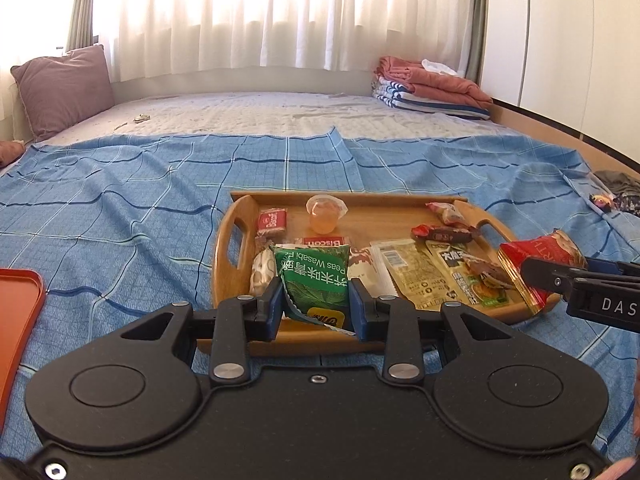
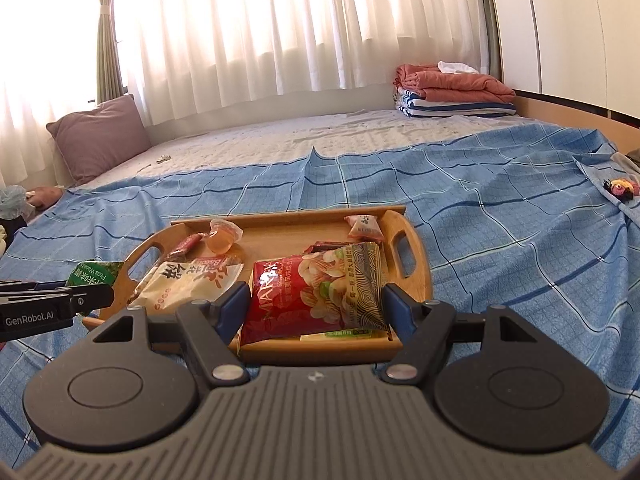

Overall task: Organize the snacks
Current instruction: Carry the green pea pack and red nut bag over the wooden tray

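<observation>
A wooden tray [image 1: 236, 220] with handles lies on the blue checked bedspread and holds several snack packets and a jelly cup [image 1: 325, 213]. My left gripper [image 1: 316, 300] is shut on a green wasabi peas packet [image 1: 314, 280], held upright over the tray's near edge. My right gripper [image 2: 314, 308] is shut on a red nut packet [image 2: 316, 296] over the tray [image 2: 416, 276]. The right gripper [image 1: 560, 280] with the red packet [image 1: 536, 252] shows at the right of the left wrist view. The left gripper [image 2: 96, 296] with the green packet [image 2: 94, 274] shows at the left of the right wrist view.
An orange tray [image 1: 16, 312] lies at the left on the bedspread. A purple pillow [image 1: 64, 88] leans at the far left. Folded blankets [image 1: 432, 84] are stacked at the far right. Curtains hang behind the bed. Small items [image 2: 620, 190] lie at the right edge.
</observation>
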Demonstrator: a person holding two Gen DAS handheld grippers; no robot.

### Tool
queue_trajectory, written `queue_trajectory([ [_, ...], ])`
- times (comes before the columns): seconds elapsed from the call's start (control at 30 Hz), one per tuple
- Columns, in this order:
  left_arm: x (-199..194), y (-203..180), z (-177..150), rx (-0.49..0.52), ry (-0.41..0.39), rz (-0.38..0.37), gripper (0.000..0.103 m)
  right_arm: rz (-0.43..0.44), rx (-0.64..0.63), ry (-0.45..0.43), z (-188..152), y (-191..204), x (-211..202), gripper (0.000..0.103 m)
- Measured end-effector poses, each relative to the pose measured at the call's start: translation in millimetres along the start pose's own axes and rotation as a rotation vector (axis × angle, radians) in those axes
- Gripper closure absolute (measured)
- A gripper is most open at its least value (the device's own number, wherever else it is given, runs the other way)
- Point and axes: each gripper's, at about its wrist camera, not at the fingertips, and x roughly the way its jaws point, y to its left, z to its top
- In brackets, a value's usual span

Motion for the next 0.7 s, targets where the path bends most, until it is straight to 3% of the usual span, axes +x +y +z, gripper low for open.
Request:
queue_trajectory([
  [0.7, 51.8, 18.8, 44.2, -0.066, -0.001, 0.007, 0.071, 0.004, -0.005, 0.028, 36.3, 7.2, 53.7, 0.03],
])
